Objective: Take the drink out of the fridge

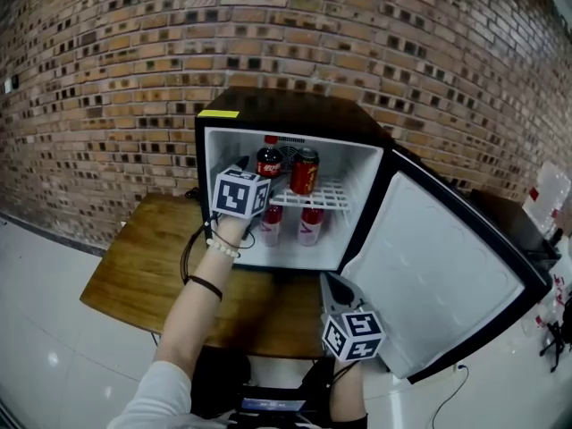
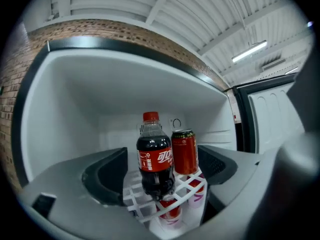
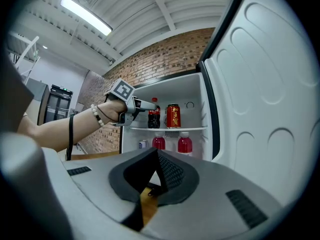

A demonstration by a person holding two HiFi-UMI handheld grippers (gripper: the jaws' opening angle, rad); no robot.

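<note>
The wooden worktop (image 1: pixel 147 271) carries a small black fridge (image 1: pixel 268 114), and at its left side the left gripper (image 1: pixel 253 177) reaches into the upper compartment. Its jaws are spread wide and grip nothing. In the left gripper view the cola bottle (image 2: pixel 155 159) stands upright on the white wire shelf (image 2: pixel 187 186), framed between the two pads but with neither one touching it. This looks like the approach to the grasp, with the bottle as the likely drink to take. A red can (image 2: pixel 184 151) stands just beside the bottle on its right, so the right-hand jaw has to slip into the narrow gap between the two without knocking the can. It would be best to push in level until the pads flank the label, close on the bottle's body rather than its thin neck, then lift slightly before drawing back so the base clears the wire. Two red-capped drinks (image 1: pixel 290 226) sit below the shelf. Farther right the door (image 1: pixel 447 275) hangs wide open. The right gripper (image 1: pixel 337 286) waits low in front of it, its jaws pressed together on nothing.
</note>
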